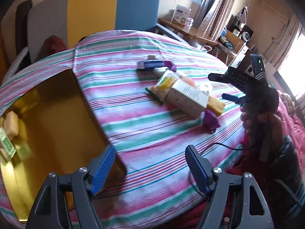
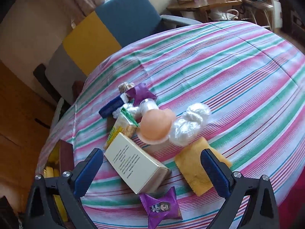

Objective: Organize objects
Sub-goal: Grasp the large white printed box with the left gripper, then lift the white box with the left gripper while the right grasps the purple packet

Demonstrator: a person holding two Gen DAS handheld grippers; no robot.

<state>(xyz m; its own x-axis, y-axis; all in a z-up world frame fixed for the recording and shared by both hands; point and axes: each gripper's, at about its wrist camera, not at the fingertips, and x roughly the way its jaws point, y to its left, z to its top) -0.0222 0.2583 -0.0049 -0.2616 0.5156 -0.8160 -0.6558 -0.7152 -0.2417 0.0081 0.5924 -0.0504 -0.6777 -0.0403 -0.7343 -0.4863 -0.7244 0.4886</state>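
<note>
A pile of small items lies on the striped cloth (image 1: 144, 126): a white carton (image 2: 137, 168), a yellow sponge (image 2: 192, 169), a purple snack packet (image 2: 162, 210), an orange dome-shaped lid (image 2: 156, 126), crumpled clear plastic (image 2: 190, 124), a cracker pack (image 2: 122, 127) and a blue box (image 2: 112, 106). My right gripper (image 2: 152, 164) hovers open just above the carton and sponge. My left gripper (image 1: 150, 164) stands open and holds nothing at the near corner of a gold tray (image 1: 57, 124). The tray holds a wrapped bar (image 1: 11, 126) and a green-and-white box (image 1: 5, 145).
A blue, yellow and grey chair (image 1: 114, 13) stands behind the table. A wooden desk (image 1: 190, 30) with a white box is at the back right. A black cable (image 1: 225, 147) trails over the table's right edge beside a hand (image 1: 257, 116) holding the right gripper (image 1: 223, 86).
</note>
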